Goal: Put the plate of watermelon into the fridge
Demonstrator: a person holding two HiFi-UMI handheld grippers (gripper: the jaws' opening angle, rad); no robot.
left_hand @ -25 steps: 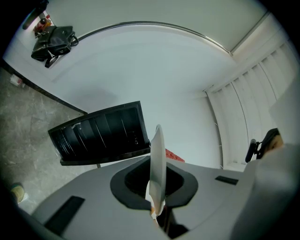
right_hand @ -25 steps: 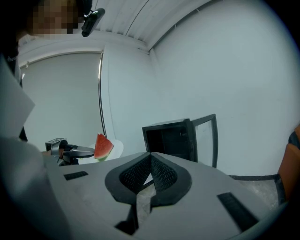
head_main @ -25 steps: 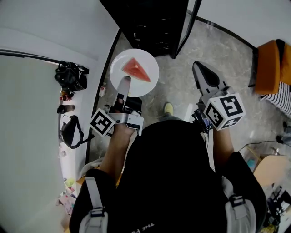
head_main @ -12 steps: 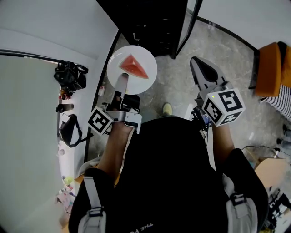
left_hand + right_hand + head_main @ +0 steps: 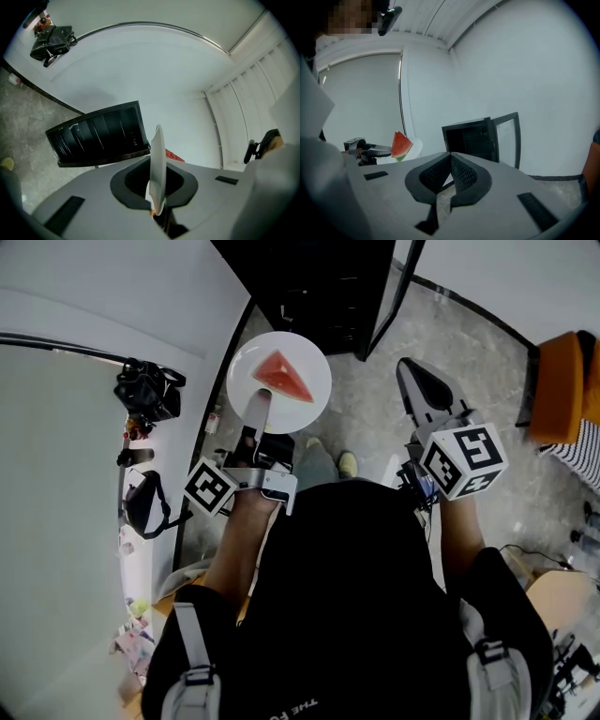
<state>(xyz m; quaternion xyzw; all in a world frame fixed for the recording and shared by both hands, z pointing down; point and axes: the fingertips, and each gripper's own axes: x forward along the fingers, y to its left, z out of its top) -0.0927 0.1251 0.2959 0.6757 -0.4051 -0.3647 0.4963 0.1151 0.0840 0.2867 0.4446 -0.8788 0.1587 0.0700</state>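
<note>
White and round, the plate (image 5: 279, 381) carries one red wedge of watermelon (image 5: 284, 376) and hangs in the air just before the open black fridge (image 5: 319, 287), its rim pinched in my left tool (image 5: 256, 407). Only the left gripper view shows that rim edge-on between the jaws; only the right gripper view shows the wedge's green rind. My right tool (image 5: 419, 382) is closed and empty. Little has shifted since a second ago.
</note>
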